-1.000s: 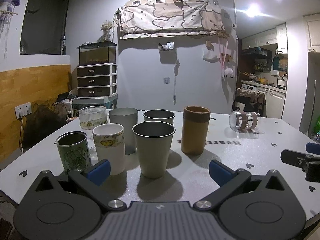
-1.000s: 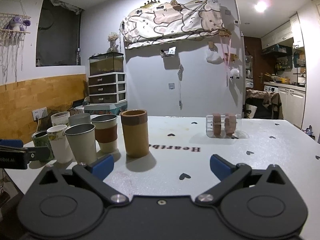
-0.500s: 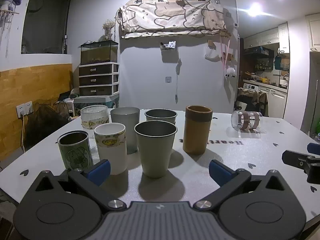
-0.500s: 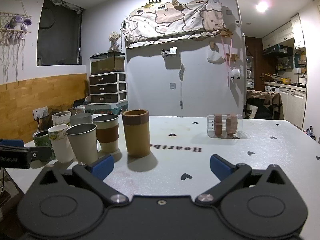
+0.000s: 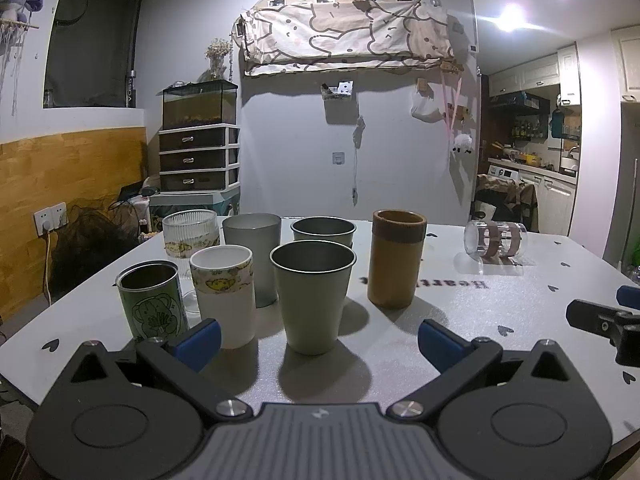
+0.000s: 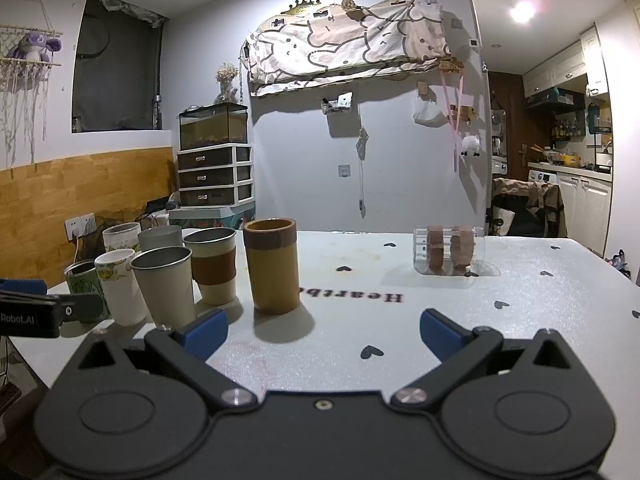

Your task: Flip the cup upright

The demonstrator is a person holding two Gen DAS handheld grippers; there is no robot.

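Glass cup (image 6: 449,251) on side, both grippers' fingers (image 5: 198,338) (image 6: 204,333) spread, holding nothing.

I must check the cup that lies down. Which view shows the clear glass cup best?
The right wrist view: the clear glass cup lies closer there, nearer the middle. In the left wrist view it sits smaller, far right.

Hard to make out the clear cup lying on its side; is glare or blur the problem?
Left wrist view: clear cup sharp but pale against the table; ceiling light flares. Right wrist view: cup sharp, brown bands readable; fisheye bends the edges.
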